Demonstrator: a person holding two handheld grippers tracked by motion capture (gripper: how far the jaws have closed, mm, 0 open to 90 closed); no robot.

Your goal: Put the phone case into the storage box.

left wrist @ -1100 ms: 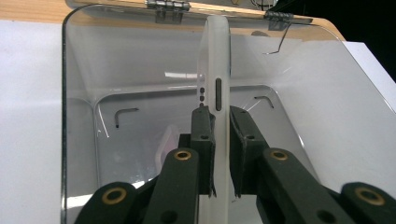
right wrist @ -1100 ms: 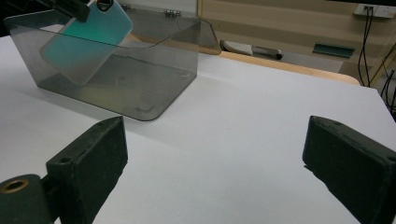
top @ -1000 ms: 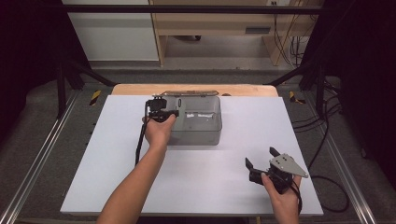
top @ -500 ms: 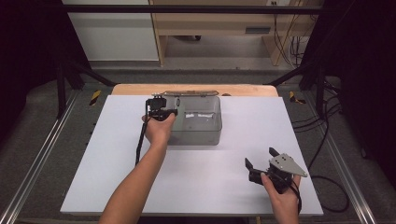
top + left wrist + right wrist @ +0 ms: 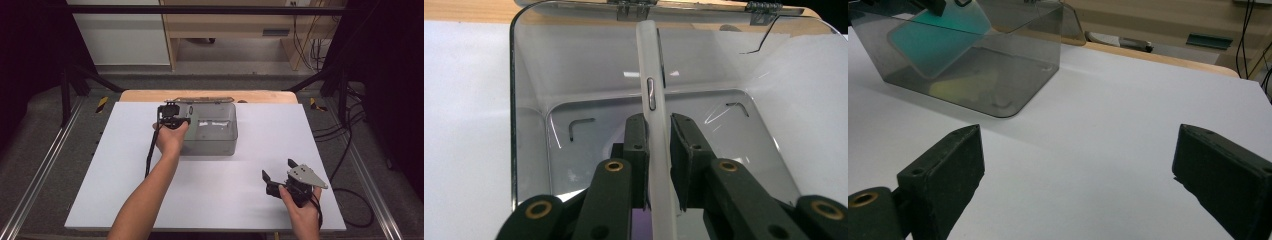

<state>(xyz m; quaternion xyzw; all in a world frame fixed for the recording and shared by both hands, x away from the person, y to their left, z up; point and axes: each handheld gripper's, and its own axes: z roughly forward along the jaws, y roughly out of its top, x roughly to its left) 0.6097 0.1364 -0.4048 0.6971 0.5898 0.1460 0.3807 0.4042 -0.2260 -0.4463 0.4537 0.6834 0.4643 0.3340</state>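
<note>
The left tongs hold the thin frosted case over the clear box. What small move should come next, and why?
Probably lower the left tongs a little further into the clear box. Their jaws are shut on the frosted case, which stands edge-up inside the box walls, seemingly above the floor, so opening now might drop it. The right tongs wait open, apart from the box.

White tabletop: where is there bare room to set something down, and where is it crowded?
Free: the white tabletop left of the left forearm, the stretch between the clear box and the right gripper, and the part right of the box. Crowded: the box itself, where the left gripper grips a phone edge-on.
</note>
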